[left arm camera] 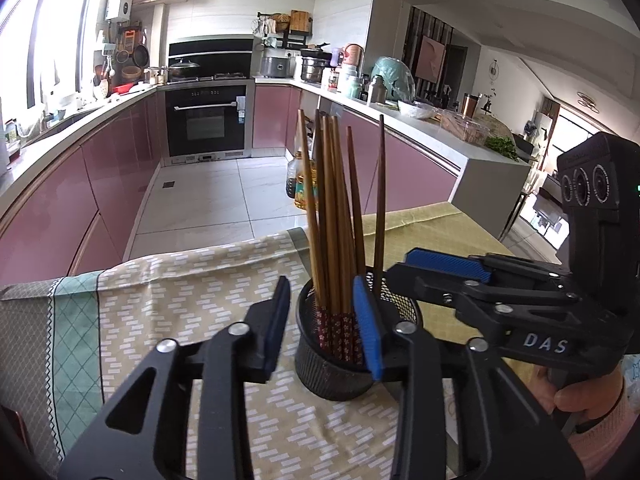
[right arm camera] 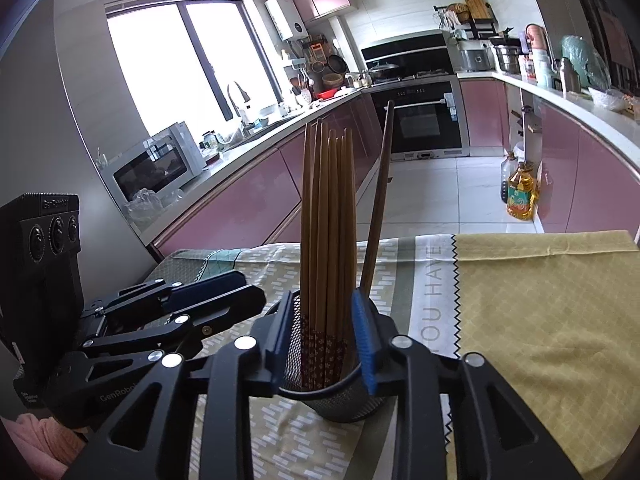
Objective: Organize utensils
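With both the left hand-held gripper (left arm camera: 326, 326) and right hand-held gripper (right arm camera: 326, 340) part-open, holding nothing beside the black mesh cup (left arm camera: 320, 368) of brown wooden chopsticks (left arm camera: 332, 216) on the cloth-covered surface (left arm camera: 180, 300), a careless pull-back could tip it.

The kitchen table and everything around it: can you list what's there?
Holder: one, black mesh, on the table between both grippers.
Chopsticks: a bundle, brown with patterned red ends, upright in the holder; one darker stick leans apart.
Tablecloth: one, yellow and patterned beige, over the table.
Oil bottles: two, one yellow, one dark, on the floor.
Oven: one, black, at the far wall.
Microwave: one, white, on the counter by the window.
Cabinets: pink, along the counters.
Left gripper: black, blue pads, open, at the holder.
Right gripper: same, open, astride the chopsticks.
Hand: one, pink sleeve, holding the right gripper.
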### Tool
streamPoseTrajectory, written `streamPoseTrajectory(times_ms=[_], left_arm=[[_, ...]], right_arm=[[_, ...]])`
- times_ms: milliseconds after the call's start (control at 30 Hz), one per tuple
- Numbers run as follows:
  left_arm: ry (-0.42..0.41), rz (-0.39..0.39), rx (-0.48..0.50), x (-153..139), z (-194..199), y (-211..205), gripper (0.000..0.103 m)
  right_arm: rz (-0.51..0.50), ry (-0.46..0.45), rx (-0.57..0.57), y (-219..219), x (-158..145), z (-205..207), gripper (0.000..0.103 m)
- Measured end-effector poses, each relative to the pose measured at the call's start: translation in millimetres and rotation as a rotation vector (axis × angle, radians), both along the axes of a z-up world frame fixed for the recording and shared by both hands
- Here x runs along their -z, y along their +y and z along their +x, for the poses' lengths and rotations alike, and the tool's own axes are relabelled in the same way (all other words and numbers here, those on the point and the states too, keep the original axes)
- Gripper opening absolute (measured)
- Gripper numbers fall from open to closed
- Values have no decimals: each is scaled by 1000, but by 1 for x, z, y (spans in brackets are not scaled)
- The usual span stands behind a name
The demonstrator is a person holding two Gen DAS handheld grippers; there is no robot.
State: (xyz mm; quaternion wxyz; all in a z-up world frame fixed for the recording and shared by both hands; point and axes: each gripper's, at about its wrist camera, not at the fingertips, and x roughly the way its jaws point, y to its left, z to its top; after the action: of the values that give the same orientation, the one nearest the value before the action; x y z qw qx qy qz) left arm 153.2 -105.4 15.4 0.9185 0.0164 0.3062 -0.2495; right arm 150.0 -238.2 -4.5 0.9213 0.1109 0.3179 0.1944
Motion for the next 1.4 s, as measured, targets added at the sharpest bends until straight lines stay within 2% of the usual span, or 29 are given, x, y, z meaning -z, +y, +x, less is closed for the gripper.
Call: streamPoseTrajectory(times_ms=[67,100,167,200,267,300,467,600,900,1100,1400], left_arm=[[-12,-5,-20,-1,-5,7,51],[-19,-7,-30,-1,-7,10,54],[-32,-14,-57,0,-13,19,74],[-41,-18,-69,0,-16,22,79],[-59,-21,-92,-1,-22,31,93],[-70,-23,-106,0,-26,35,97],[-111,-18,-163,3,-46,57,98],[-161,2,-219,5,-65,70,98],[-265,-6,-343,-2,-100,89,98],[-305,10,-394,-2,-116,93,98],[-336,-20,-426,-8,-133,102,98]], right_arm=[[-12,-15,16,-2,-1,-7,47],[-17,-21,21,-2,0,-11,50],[-26,-30,31,-2,1,-16,55],[-34,-37,38,-2,1,-19,58],[-48,-53,52,-2,2,-25,72],[-54,-59,58,-1,2,-28,74],[-100,-145,93,6,1,-48,97],[-131,-213,120,15,0,-64,97],[-156,-316,161,30,-2,-93,97],[-183,-343,193,35,-4,-104,97],[-196,-363,208,40,-5,-115,97]])
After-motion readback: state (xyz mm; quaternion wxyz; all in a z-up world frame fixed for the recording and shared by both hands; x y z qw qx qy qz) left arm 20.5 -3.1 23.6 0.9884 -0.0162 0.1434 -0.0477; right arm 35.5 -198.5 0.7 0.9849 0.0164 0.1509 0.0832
